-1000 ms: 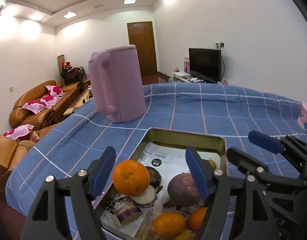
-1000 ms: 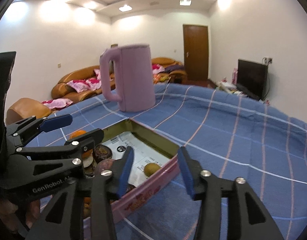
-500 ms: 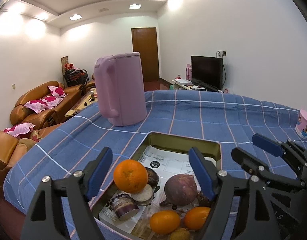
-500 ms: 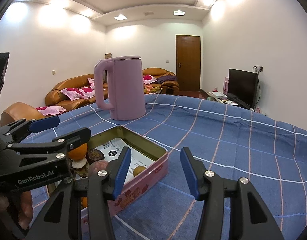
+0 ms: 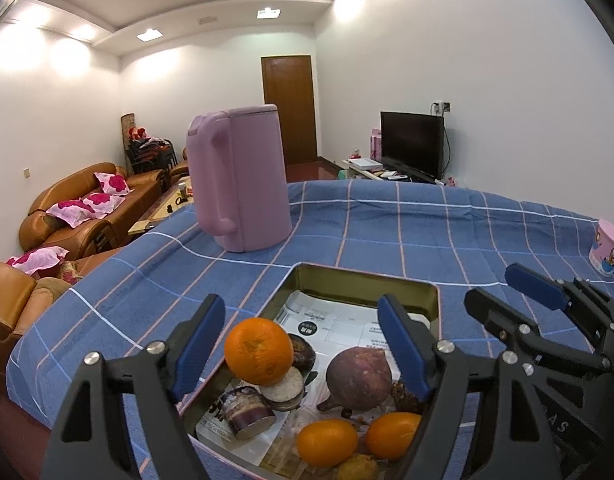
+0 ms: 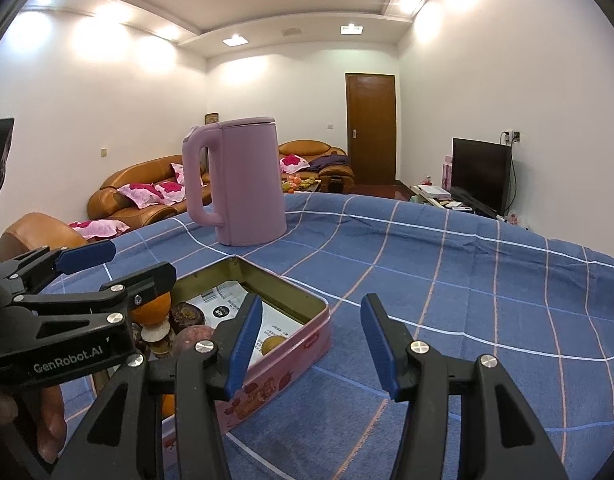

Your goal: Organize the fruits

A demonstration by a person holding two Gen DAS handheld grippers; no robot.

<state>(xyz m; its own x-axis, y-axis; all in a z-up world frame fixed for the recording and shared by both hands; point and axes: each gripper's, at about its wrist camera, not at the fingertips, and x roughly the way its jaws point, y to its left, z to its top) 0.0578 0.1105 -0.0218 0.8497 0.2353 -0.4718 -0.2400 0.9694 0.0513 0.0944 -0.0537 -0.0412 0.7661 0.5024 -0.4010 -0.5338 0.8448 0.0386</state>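
A pink tin (image 5: 367, 278) lined with printed paper holds the fruit. A big orange (image 5: 259, 350) rests on top of dark halved fruits (image 5: 249, 410). Beside it lie a round purple fruit (image 5: 359, 376) and two smaller oranges (image 5: 327, 442). My left gripper (image 5: 303, 344) hovers over the tin, open, its pads on either side of the big orange and purple fruit without pressing them. My right gripper (image 6: 313, 344) is open and empty above the cloth, just right of the tin (image 6: 291, 360). A small yellow fruit (image 6: 273, 344) lies inside near that wall.
A tall pink kettle (image 5: 243, 176) stands on the blue checked tablecloth (image 5: 387, 232) behind the tin. A pink cup (image 5: 607, 248) sits at the far right. The table edge drops off at the left towards brown sofas (image 5: 87, 208).
The left jaws have spread a little wider around the big orange. The right wrist view has levelled out and the tin now sits a little further from the right gripper.
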